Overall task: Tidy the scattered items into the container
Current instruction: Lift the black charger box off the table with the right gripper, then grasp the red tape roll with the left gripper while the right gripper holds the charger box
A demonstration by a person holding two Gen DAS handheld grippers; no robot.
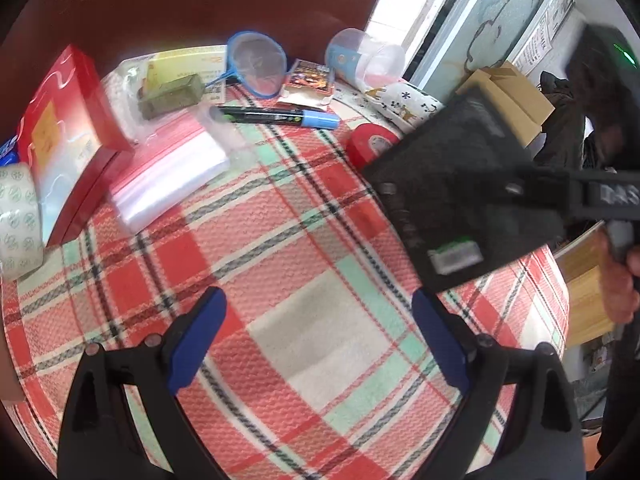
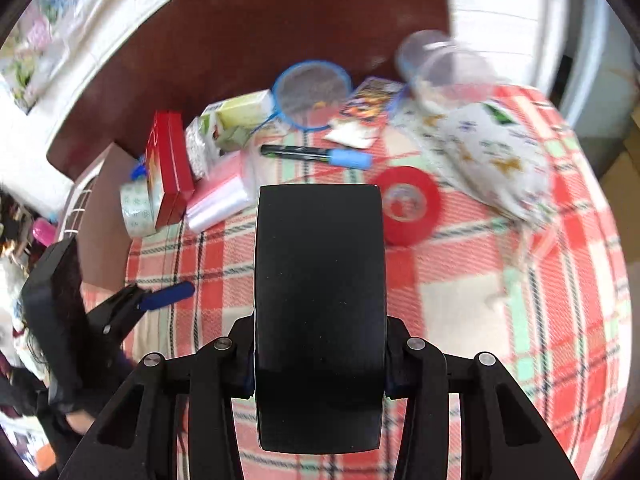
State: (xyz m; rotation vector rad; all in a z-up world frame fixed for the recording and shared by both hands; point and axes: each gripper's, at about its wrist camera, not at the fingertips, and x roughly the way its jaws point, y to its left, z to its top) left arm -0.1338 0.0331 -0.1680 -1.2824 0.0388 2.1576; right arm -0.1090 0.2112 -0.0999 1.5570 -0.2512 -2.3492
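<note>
My right gripper (image 2: 320, 376) is shut on a glossy black slab (image 2: 320, 280), held upright above the plaid tablecloth (image 2: 460, 308). Scattered beyond it lie a red tape roll (image 2: 406, 204), a blue-capped black marker (image 2: 316, 154), a stack of zip bags (image 2: 220, 196), a red box (image 2: 168, 168) and a clear tape roll (image 2: 136, 210). A white patterned pouch (image 2: 496, 160) lies at the right. My left gripper (image 1: 318, 300) hangs open over bare cloth, nothing between its blue pads (image 1: 200, 340). The marker (image 1: 276, 116) and red tape roll (image 1: 372, 142) lie well ahead of it.
A blue net strainer (image 1: 258, 60), a clear cup (image 1: 364, 58), a card packet (image 1: 308, 78) and a green box (image 1: 172, 94) crowd the table's far edge. A cardboard box (image 1: 508, 92) stands off the right side. A dark red chair back (image 1: 200, 0) rises behind.
</note>
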